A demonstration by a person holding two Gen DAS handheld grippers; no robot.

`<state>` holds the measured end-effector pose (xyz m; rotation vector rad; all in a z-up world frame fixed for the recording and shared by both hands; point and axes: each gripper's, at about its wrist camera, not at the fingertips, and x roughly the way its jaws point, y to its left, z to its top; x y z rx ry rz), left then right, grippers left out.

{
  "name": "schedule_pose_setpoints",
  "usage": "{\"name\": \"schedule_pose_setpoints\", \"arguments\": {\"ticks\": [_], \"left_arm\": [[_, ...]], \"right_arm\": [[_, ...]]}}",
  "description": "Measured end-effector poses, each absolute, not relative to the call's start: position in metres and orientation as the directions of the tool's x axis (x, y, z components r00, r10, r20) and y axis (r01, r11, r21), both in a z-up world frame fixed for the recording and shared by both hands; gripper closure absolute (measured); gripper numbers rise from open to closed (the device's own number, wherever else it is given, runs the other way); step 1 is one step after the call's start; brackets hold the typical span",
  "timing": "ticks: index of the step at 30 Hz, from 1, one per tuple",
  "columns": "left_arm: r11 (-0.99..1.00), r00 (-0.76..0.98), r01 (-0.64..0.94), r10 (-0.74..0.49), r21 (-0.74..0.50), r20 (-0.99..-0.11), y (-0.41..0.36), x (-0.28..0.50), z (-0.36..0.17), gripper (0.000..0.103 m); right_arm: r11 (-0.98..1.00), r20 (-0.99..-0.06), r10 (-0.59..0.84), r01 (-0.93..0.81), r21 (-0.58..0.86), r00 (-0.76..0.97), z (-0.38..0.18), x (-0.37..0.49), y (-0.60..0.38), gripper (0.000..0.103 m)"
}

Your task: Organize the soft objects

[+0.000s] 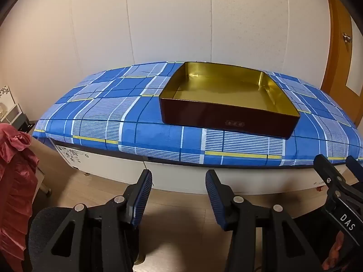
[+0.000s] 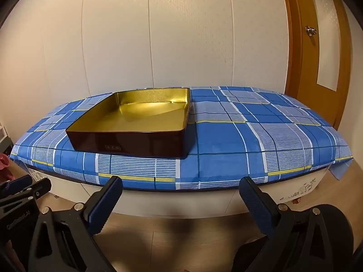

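The right gripper (image 1: 340, 165), seen at the edge of the left wrist view, bears the white letters "DAS"; a small label on the front wall of the box (image 1: 229, 122) is too small to read. The left gripper (image 1: 179, 181) has its fingers partly apart with nothing between them, and the right gripper's stand wide, also holding nothing. The box, dark outside and gold inside, sits on the blue plaid cloth (image 2: 217, 136) covering the table; crumpled red fabric (image 1: 15, 176) hangs at far left.
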<state>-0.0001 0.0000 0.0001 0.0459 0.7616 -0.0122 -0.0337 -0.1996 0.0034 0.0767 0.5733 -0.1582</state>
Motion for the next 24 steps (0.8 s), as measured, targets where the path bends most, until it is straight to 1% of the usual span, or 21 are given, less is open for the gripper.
{"name": "schedule_pose_setpoints", "arguments": {"ticks": [9, 11, 24], "left_arm": [[0.999, 0.717, 0.04, -0.02, 0.012, -0.697, 0.013, 0.003, 0.001, 0.054], [0.999, 0.723, 0.024, 0.01, 0.04, -0.691, 0.002, 0.001, 0.0, 0.054], [0.998, 0.725, 0.025, 0.016, 0.05, -0.689, 0.0, 0.001, -0.001, 0.054]], "right_arm": [[0.984, -0.552, -0.13, 0.176, 0.031, 0.823, 0.003, -0.033, -0.201, 0.0], [0.985, -0.553, -0.12, 0.169, 0.039, 0.825, 0.001, -0.032, -0.204, 0.0], [0.985, -0.554, -0.122, 0.169, 0.035, 0.824, 0.002, -0.032, -0.2, 0.0]]}}
